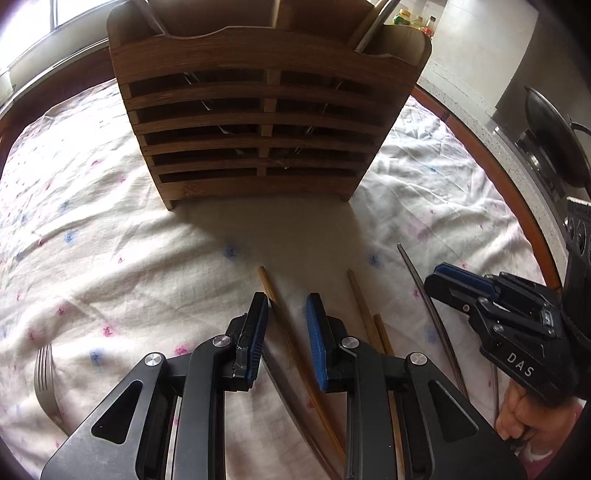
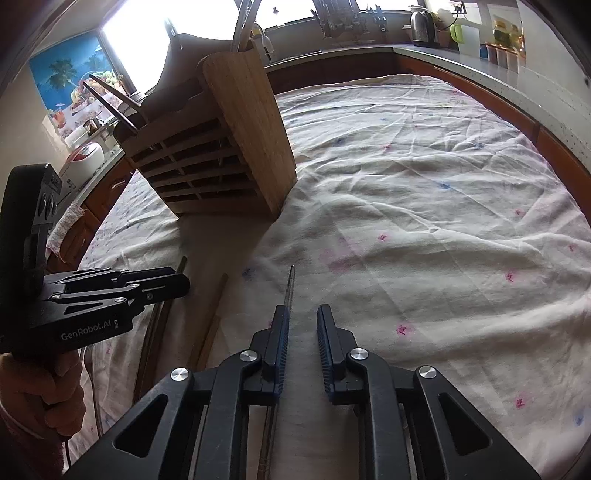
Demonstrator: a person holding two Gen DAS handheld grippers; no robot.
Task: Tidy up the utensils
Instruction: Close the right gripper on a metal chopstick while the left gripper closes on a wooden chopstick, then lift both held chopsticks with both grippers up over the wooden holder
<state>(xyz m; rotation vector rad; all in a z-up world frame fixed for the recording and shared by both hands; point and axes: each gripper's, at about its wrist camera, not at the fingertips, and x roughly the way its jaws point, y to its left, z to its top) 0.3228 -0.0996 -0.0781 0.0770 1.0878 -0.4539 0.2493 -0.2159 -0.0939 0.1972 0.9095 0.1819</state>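
A slatted wooden utensil holder [image 1: 258, 122] [image 2: 221, 155] stands upright on the flowered tablecloth, with several utensils in it. My left gripper [image 1: 287, 306] [image 2: 184, 284] is low over the cloth. Its jaws are narrow but apart, and a light wooden chopstick [image 1: 295, 354] lies between the pads without being pressed. Two more wooden chopsticks [image 1: 360, 302] lie just to its right. My right gripper [image 2: 303, 314] [image 1: 432, 284] is also narrowly open. A thin metal chopstick [image 2: 291, 284] [image 1: 417, 280] runs along and under its left finger, and bare cloth shows in the gap. A metal fork [image 1: 44, 376] lies far left.
The cloth-covered table [image 2: 424, 184] is ringed by a brown edge and kitchen counters. A wok [image 1: 554, 136] sits on the stove to the right, a kettle [image 2: 421, 22] on the far counter and a rice cooker [image 2: 85, 155] to the left. A person's hand [image 2: 37, 391] holds the left gripper's handle.
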